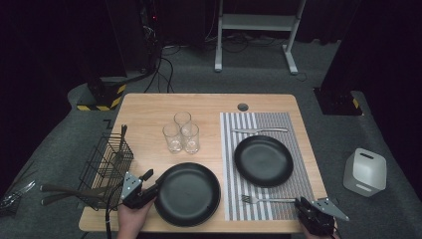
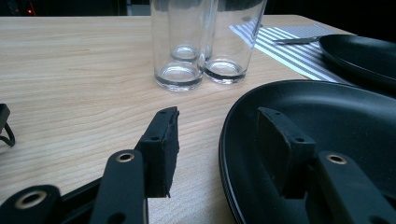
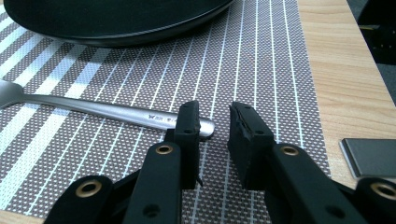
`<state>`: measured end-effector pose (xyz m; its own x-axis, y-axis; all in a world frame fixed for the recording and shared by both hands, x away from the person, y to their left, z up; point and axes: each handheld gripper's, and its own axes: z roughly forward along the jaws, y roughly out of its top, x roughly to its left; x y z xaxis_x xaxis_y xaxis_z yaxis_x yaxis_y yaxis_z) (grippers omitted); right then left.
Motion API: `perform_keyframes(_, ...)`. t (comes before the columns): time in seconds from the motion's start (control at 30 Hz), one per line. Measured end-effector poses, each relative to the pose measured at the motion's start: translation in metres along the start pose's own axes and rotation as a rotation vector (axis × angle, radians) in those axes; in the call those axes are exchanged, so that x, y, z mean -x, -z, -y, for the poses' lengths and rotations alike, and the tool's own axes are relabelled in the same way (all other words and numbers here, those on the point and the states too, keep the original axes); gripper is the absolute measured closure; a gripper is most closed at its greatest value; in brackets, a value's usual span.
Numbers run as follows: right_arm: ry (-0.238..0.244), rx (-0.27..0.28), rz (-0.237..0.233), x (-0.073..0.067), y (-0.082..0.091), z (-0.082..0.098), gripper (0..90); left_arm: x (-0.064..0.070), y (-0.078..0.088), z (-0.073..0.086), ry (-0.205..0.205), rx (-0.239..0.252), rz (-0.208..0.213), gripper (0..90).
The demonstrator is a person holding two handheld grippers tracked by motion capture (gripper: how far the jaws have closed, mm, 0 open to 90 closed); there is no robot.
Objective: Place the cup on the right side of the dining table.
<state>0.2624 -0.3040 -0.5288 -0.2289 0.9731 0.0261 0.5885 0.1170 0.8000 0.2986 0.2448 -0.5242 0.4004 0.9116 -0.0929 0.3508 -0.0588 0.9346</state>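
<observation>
Bare wood beside the black plate [image 2: 327,140] — left hand-held gripper [image 2: 219,144] spread astride its rim, right hand-held gripper [image 3: 214,126] parted at the fork [image 3: 107,111] handle's tip.

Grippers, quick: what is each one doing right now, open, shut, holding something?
Left gripper: open, jaws astride the rim of the near black plate, not pressing it.
Right gripper: open, narrow gap, at the fork handle's end, gripping nothing.

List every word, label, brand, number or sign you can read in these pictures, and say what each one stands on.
Fork handle: a small stamped mark beside the right gripper's jaws, too small and blurred to read.
Black-and-yellow hazard stripes on the base on the floor beyond the table: a warning pattern, no words.
Plates, glasses, placemat, white box: no text to be seen.
</observation>
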Motion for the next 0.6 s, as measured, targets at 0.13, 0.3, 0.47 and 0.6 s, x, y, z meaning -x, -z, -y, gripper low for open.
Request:
perform_keyframes(0.13,-0.001,-0.001,0.000,0.0007,-0.0011,-0.0009,72.6,0.0000,-0.0001,0.0000,0.000,0.000,0.000,49.4)
perform_keyframes(0.3,0.001,-0.002,0.002,0.0007,-0.0023,-0.0021,72.6,0.0001,-0.0001,0.0000,-0.001,0.000,0.001,49.4)
perform_keyframes(0.47,-0.005,0.000,0.000,0.0008,-0.0024,-0.0017,72.4,0.0000,-0.0002,-0.0001,-0.001,0.000,0.000,49.4)
perform_keyframes(0.6,-0.004,0.002,0.001,0.0010,-0.0031,-0.0019,72.4,0.0001,-0.0002,-0.0001,-0.002,0.000,0.001,49.4)
